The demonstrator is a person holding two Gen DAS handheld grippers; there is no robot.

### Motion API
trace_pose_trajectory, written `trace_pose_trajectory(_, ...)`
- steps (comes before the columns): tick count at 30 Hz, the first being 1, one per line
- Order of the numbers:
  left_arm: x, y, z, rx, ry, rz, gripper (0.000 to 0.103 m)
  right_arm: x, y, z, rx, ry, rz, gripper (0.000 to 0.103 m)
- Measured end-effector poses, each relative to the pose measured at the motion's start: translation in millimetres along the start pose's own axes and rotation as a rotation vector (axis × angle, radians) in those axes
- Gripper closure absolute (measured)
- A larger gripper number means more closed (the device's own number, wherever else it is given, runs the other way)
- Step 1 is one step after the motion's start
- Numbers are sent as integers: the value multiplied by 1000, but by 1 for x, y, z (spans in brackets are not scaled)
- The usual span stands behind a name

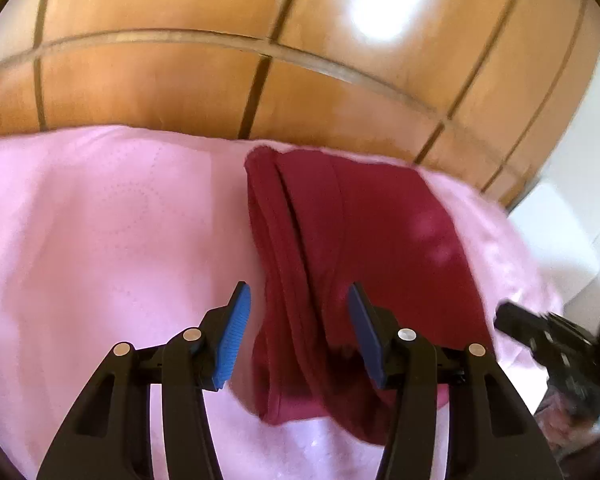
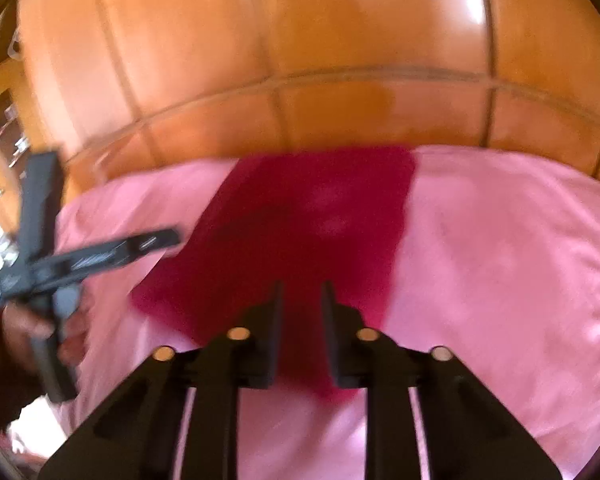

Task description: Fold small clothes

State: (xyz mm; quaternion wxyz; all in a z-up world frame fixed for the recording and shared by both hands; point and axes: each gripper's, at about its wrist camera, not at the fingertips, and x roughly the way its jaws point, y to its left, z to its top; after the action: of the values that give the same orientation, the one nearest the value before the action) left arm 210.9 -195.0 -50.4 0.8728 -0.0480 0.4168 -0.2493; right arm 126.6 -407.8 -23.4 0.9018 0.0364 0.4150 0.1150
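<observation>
Left wrist view: left gripper [image 1: 298, 312] hangs with jaws apart, the folded maroon garment [image 1: 340, 248] lying just beyond them on pink bedding [image 1: 100, 220]. Right wrist view: right gripper [image 2: 302, 292], jaws a narrow gap apart, holding nothing, sits above the garment.

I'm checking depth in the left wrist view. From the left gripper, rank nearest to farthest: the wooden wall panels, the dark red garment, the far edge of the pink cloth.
1. Dark red garment, right below the left gripper.
2. Far edge of the pink cloth, beyond it.
3. Wooden wall panels, behind the cloth, at top.
</observation>
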Motion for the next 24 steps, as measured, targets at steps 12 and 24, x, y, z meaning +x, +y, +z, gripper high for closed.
trace_pose_trajectory(12,-10,3,-16,42,19,203,40,24,8,-34,108,51,-26,79)
trace_pose_trajectory(24,-103,-23,-47,52,-194,258,22,-22,55,-38,90,-104,-169,14)
